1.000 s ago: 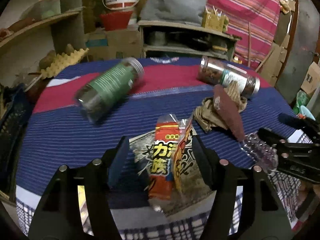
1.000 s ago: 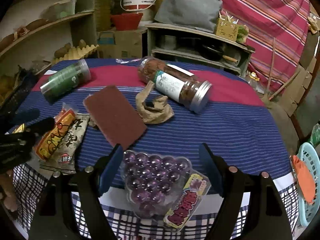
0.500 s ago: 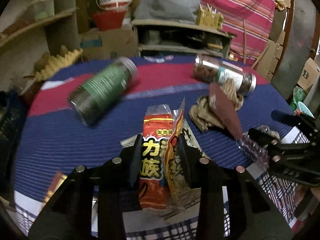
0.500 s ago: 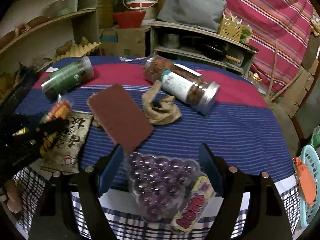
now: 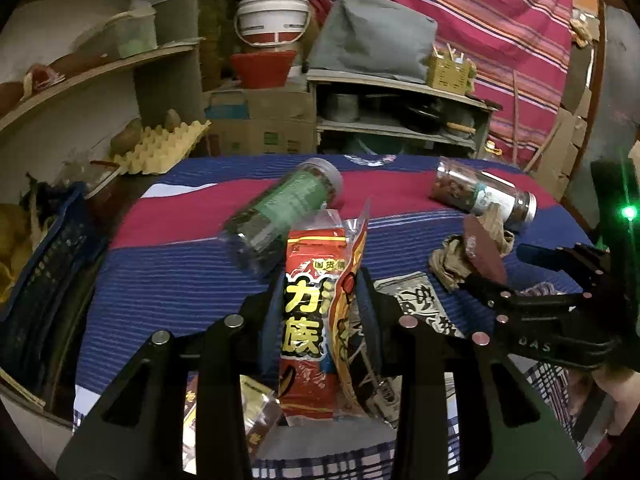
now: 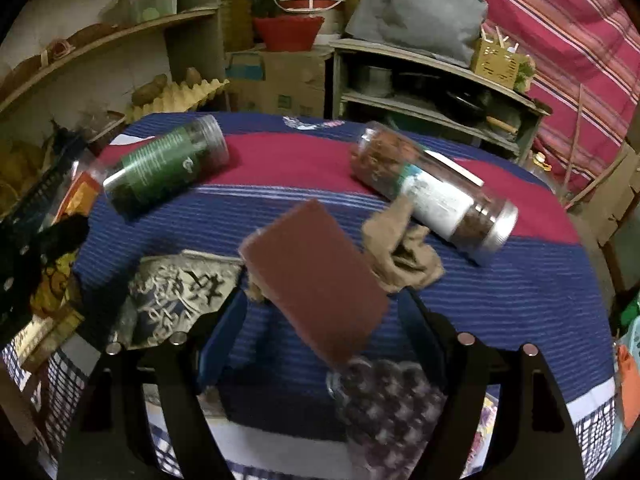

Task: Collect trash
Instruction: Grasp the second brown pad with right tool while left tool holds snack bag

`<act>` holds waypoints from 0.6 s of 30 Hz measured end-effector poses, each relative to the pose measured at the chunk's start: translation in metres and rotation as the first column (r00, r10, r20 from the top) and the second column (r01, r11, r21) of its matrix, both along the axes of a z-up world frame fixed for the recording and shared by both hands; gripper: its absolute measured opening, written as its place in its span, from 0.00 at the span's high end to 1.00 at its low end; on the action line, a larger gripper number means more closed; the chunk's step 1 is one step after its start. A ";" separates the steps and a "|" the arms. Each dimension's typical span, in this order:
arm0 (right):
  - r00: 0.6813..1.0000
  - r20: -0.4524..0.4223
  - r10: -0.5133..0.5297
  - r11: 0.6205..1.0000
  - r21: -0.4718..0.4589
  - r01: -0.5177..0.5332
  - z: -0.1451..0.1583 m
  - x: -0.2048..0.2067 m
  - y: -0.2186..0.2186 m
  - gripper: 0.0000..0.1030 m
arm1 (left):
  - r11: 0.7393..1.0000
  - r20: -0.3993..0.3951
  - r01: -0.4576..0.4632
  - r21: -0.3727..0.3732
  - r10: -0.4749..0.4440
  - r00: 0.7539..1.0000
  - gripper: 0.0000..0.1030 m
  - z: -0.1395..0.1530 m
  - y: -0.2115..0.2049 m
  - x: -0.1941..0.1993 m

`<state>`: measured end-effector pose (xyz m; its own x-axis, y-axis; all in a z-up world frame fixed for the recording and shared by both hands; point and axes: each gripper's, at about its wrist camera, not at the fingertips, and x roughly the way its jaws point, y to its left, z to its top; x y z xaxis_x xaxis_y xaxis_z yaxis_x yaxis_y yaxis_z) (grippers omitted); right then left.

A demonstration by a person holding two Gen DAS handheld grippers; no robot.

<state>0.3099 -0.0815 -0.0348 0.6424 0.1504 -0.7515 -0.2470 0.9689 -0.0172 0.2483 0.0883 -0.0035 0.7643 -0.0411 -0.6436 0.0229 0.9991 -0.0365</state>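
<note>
two jars (image 6: 166,168) (image 6: 434,196) lie filled on the cloth (image 6: 520,300).

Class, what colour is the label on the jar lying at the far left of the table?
Green, with pale printed text; the jar shows best in the right wrist view.

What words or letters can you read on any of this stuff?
"力" and "族", big yellow, with small "国货" above: on the red snack wrapper held in the left gripper.
"DAS": on the right gripper.
Black-and-white wrapper: brush characters, unreadable.
Green-label jar and white-label jar: print too small.
</note>
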 end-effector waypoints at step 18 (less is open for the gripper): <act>0.998 0.043 -0.044 0.998 -0.040 0.046 0.016 0.009 -0.022 0.67 | 1.000 0.000 -0.023 -0.005 0.023 1.000 0.68 0.002 0.001 -0.009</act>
